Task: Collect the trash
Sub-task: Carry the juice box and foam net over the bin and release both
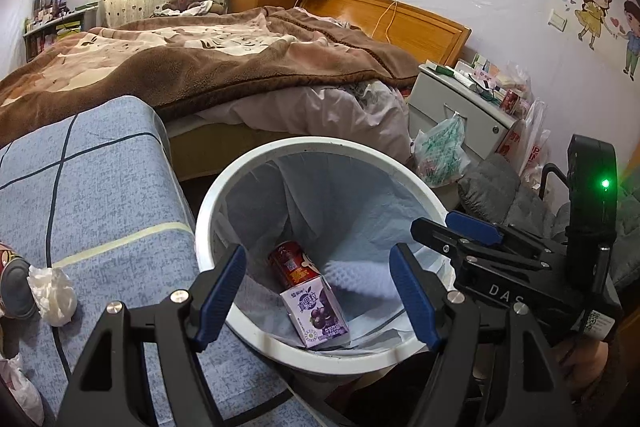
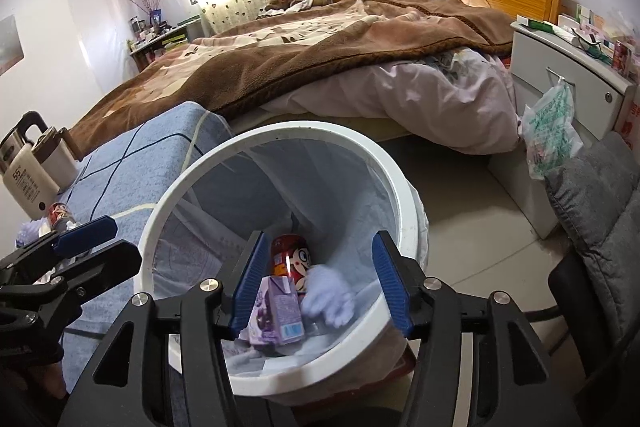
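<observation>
Already the lined bin [image 1: 208, 227] holds a red can [image 1: 290, 263], a purple carton [image 1: 316, 311] and a blurred tissue [image 2: 332, 297]; both the left gripper [image 1: 318, 295] and right gripper [image 2: 320, 281] hover over it released, while a crumpled tissue [image 1: 54, 293] waits on the blue-covered table [image 1: 112, 187]

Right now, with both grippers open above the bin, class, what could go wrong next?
1. A crumpled tissue still lies on the blue cloth beside a can; reaching for it might knock the can over.
2. The right gripper hangs over the bin's white rim; swinging away could tip the bin or snag its liner.
</observation>
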Demonstrator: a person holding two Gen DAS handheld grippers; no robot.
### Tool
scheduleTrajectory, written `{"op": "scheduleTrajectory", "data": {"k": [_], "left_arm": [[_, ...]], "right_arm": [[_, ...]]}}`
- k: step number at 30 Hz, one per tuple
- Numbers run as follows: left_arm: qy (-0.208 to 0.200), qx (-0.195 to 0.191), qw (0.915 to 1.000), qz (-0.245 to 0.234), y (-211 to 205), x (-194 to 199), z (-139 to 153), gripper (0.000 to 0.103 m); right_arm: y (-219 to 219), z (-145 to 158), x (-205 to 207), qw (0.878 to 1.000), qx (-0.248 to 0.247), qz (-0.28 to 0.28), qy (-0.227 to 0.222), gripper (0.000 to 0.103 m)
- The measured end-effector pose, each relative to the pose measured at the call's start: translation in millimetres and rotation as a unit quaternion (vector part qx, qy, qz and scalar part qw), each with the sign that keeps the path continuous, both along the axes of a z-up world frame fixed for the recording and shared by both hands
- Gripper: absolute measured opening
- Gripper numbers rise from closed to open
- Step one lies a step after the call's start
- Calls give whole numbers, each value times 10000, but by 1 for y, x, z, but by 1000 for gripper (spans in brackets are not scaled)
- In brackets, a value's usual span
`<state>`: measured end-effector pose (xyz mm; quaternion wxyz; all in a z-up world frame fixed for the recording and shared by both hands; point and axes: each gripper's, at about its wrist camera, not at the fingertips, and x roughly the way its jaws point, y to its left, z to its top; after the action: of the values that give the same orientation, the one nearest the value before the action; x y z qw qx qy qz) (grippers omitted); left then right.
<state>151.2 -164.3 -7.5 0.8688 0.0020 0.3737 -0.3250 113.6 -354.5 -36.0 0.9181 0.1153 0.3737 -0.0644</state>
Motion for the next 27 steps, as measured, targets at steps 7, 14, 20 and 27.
{"op": "scheduleTrajectory", "data": {"k": [7, 14, 20, 27], "left_arm": [[-174, 39, 9998, 132, 10, -7, 8, 76], [-284, 53, 9990, 339, 26, -20, 17, 76], [-440, 89, 9972, 594, 46, -30, 25, 76], [-548, -23, 9951, 821, 72, -42, 32, 77]], "right_arm": [[6, 6, -6, 9999, 12, -16, -105, 55], [20, 18, -17, 9996, -56, 37, -276, 55], [37, 28, -27, 9990, -136, 115, -412, 55], [59, 35, -33, 9982, -190, 283, -496, 55]]}}
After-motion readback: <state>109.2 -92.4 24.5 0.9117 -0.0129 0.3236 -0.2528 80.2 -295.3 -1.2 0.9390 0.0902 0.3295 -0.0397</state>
